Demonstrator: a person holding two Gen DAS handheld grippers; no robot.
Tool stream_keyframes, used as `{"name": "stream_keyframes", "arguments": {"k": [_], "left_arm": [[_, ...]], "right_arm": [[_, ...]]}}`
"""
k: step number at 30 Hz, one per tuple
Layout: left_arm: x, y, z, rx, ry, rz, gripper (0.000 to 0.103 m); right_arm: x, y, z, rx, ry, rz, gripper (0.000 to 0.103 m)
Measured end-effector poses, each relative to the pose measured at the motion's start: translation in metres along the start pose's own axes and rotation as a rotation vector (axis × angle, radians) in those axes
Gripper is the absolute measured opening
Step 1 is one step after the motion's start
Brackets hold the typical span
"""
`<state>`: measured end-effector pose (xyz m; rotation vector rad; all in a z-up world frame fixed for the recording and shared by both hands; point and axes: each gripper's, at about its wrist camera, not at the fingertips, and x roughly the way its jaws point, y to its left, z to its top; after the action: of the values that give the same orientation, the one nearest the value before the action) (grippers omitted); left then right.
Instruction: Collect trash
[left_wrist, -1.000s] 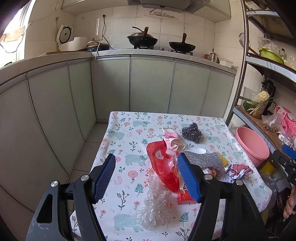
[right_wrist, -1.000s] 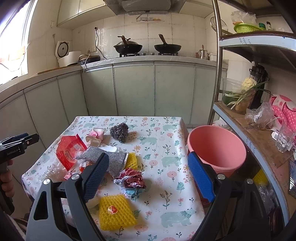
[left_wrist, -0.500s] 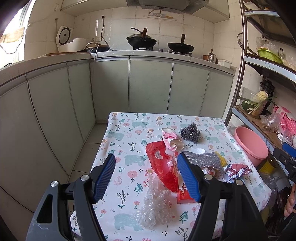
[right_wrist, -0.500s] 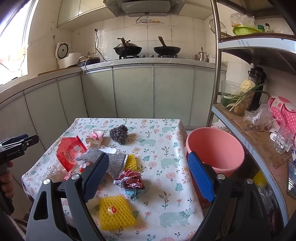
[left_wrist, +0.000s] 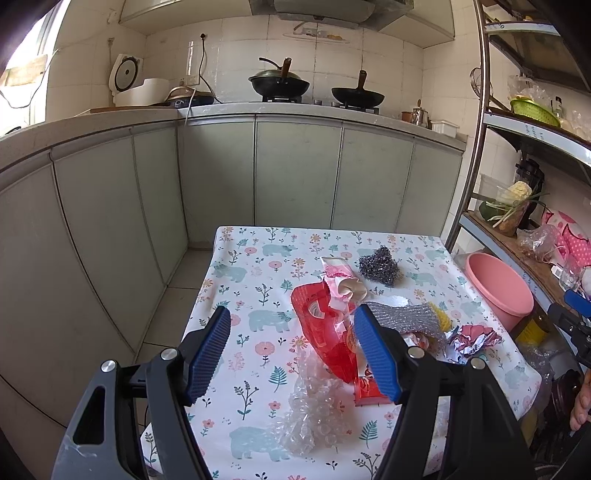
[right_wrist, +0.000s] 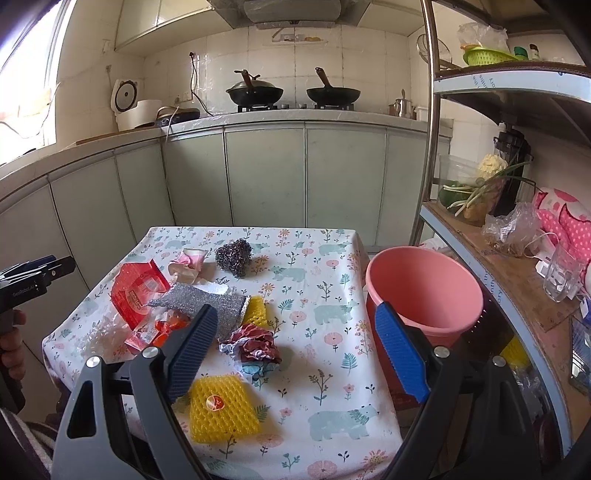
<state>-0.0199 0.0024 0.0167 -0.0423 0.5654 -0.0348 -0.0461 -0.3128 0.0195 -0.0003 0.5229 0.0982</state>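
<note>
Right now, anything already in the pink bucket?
No: in the right wrist view the pink bucket shows only bare pink inner wall, while the trash, such as the yellow foam net, lies on the table.

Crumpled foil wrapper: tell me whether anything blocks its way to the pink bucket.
Nothing visible does. The foil wrapper lies on the tablecloth, and only bare cloth runs between it and the pink bucket beside the table's right edge. The right gripper hangs open above, holding nothing.

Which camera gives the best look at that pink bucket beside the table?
The right wrist view: the pink bucket shows close, with its whole rim and bare inside visible. The left wrist view catches the bucket only small at the right, beyond the table.
</note>
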Motion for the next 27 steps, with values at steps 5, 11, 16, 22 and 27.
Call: {"name": "stream_keyframes", "arguments": {"k": [5,11,16,22,27], "left_arm": [[0.001,0.002,-0.001,0.010,0.010,-0.028,0.069],[0.002,0.017,-0.009,0.016,0.062,-0.097,0.069],[0.006,0.025,-0.028,0.014,0.145,-0.179,0.069],[0.015,0.015,-0.052,0.049,0.221,-0.234,0.068],[0.028,0.008,-0.061,0.067,0.270,-0.243,0.064]], "right_arm": [[0.000,-0.004,-0.004,0.021,0.041,0.054,0.088],[0.004,-0.007,-0.009,0.047,0.141,0.180,0.088],[0.009,-0.004,-0.020,0.047,0.225,0.250,0.088],[0.023,0.000,-0.035,0.066,0.329,0.347,0.080],[0.035,0.003,-0.044,0.087,0.396,0.390,0.079]]}}
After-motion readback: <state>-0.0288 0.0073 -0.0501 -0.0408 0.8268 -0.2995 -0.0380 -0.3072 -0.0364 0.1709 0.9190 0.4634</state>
